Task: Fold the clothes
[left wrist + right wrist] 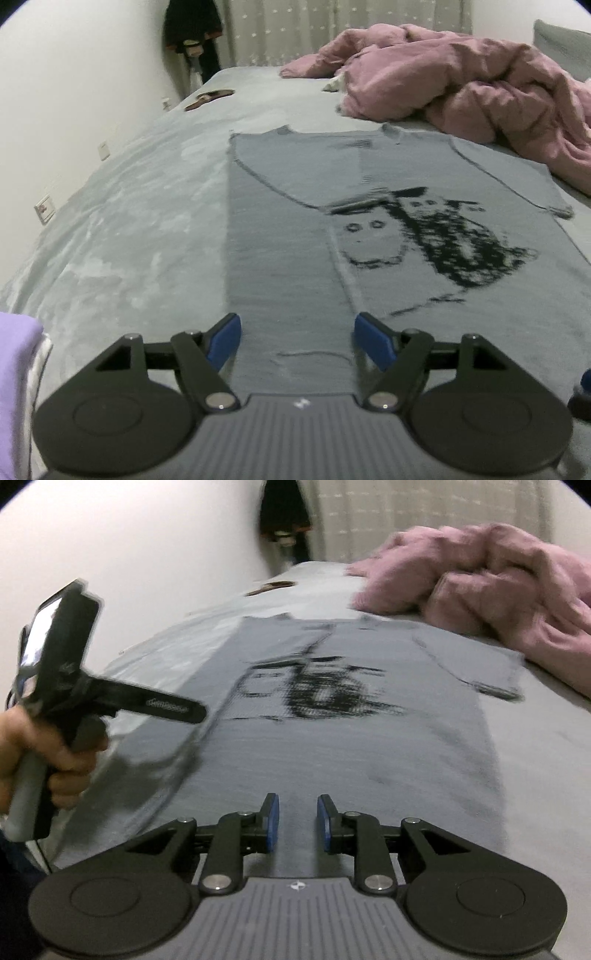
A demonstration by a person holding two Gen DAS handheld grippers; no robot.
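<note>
Grey knit T-shirt (pixel 295 240) lies flat on plush bedspread (pixel 129 206); left claw (pixel 297 341) and right claw (pixel 297 821) gape, empty.

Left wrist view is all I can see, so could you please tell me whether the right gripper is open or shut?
Observer: The right gripper is open, with nothing between its fingers, pointing across the grey T-shirt.
Operator: Thank you. Does the shirt's right side lie flat?
Observer: Yes, its right edge runs flat along the bed, not folded in.
Operator: And what is holding my left gripper?
Observer: A hand grips its handle, by the shirt's left edge.
</note>
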